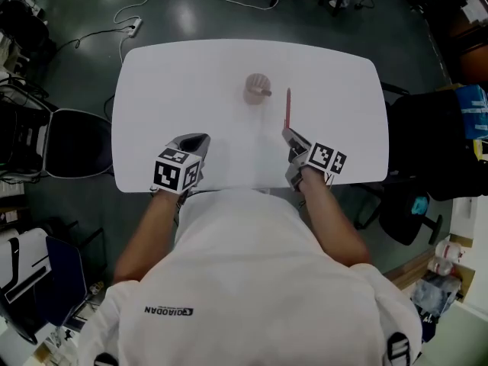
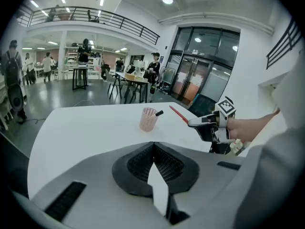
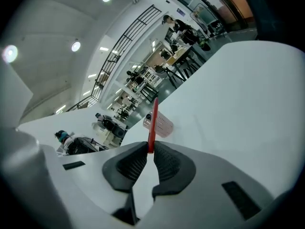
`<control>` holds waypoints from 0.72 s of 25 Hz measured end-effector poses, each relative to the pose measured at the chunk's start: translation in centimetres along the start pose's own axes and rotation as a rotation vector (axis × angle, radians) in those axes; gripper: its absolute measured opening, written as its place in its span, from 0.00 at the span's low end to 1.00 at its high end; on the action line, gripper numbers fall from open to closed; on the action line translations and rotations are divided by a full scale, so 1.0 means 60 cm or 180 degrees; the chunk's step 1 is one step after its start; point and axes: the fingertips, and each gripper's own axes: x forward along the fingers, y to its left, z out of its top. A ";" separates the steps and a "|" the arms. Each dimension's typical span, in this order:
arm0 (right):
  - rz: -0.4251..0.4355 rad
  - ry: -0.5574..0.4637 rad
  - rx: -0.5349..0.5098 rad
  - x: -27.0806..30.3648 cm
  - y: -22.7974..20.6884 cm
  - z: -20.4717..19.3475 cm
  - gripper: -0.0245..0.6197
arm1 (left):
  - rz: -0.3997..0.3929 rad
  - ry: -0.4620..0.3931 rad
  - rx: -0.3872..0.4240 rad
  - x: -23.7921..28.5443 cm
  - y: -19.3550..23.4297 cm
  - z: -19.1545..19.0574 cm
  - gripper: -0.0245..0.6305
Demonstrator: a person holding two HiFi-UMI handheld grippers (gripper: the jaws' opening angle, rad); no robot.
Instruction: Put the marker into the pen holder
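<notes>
A pink perforated pen holder point(image 1: 258, 88) stands near the middle of the white table point(image 1: 183, 75), with a dark pen tip sticking out of it. My right gripper point(image 1: 287, 131) is shut on the lower end of a red marker point(image 1: 288, 107), which points away from me, to the right of the holder. In the right gripper view the red marker point(image 3: 153, 123) rises from between the pads, with the pen holder point(image 3: 161, 126) just behind it. My left gripper point(image 1: 200, 140) rests near the table's front edge, shut and holding nothing. From the left gripper view the holder point(image 2: 147, 119) and the marker point(image 2: 178, 114) lie ahead.
A dark chair point(image 1: 72, 143) stands left of the table and another point(image 1: 427, 155) to its right. A white cable point(image 1: 152, 6) runs over the floor beyond the far edge. People and tables point(image 2: 131, 82) fill the hall behind.
</notes>
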 end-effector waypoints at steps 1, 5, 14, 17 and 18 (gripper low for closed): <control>-0.0002 0.0034 -0.0144 0.000 0.009 0.002 0.13 | 0.0007 -0.0008 -0.0004 -0.003 -0.001 -0.001 0.08; -0.0089 0.0258 -0.0890 0.014 0.031 0.014 0.13 | 0.0065 -0.0051 -0.0061 -0.010 -0.001 -0.010 0.08; -0.0476 0.0936 -0.2302 0.080 0.060 0.019 0.13 | 0.0241 -0.0071 -0.0270 -0.050 0.032 -0.048 0.08; -0.0568 0.1032 -0.2439 0.088 0.064 0.021 0.13 | 0.0274 -0.0107 -0.0340 -0.058 0.033 -0.053 0.08; -0.0606 0.1048 -0.2496 0.090 0.063 0.023 0.13 | 0.0282 -0.0118 -0.0350 -0.060 0.033 -0.054 0.08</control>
